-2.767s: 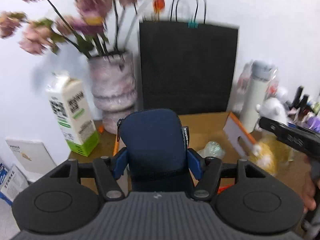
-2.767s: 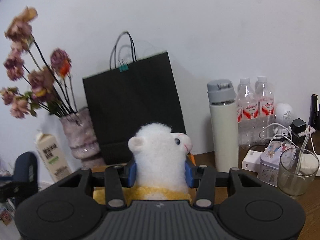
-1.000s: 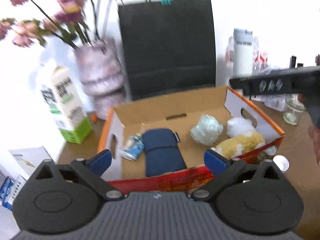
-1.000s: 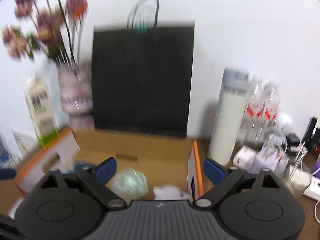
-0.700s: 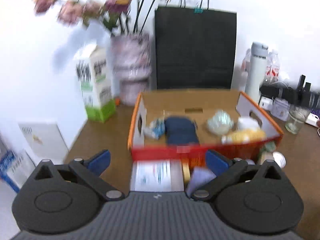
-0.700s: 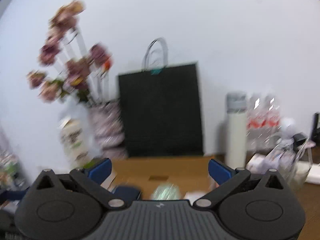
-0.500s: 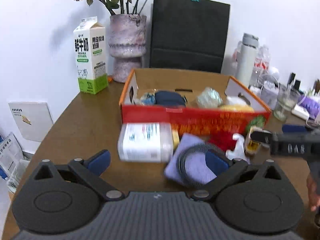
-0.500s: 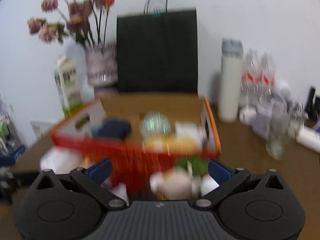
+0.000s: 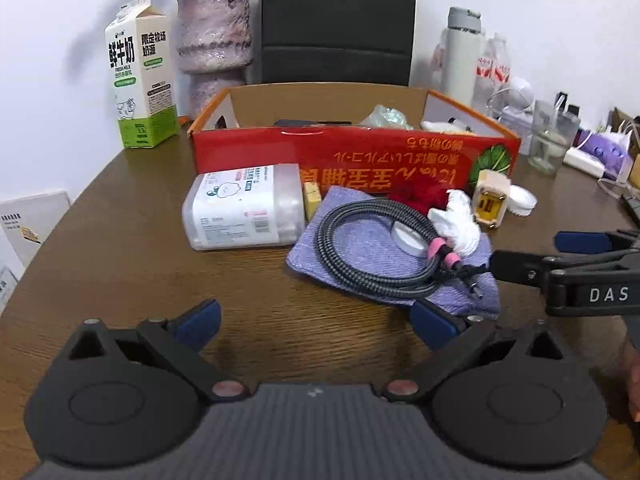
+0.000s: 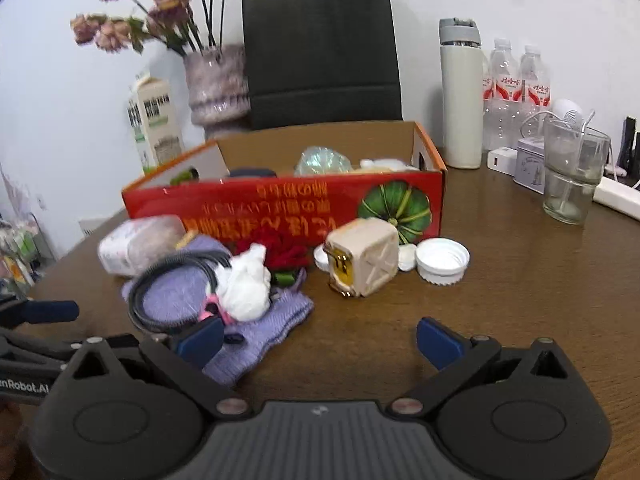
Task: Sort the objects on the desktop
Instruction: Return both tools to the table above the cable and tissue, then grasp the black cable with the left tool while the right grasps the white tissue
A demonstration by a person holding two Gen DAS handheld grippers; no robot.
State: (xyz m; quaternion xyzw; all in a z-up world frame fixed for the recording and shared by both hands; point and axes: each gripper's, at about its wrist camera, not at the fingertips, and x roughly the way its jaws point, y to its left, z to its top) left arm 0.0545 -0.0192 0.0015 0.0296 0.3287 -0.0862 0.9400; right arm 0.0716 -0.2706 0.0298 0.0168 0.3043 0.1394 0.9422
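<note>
Both grippers hang over the brown table with nothing between their fingers: the left gripper is spread wide, and so is the right gripper. In the left wrist view, a coiled grey cable lies on a purple cloth at about 1 o'clock from the left gripper, with a white wipes pack just beside it at 11 o'clock. Behind them at 12 o'clock stands the red cardboard box. A cream cube and a white lid sit at 12 o'clock from the right gripper.
</note>
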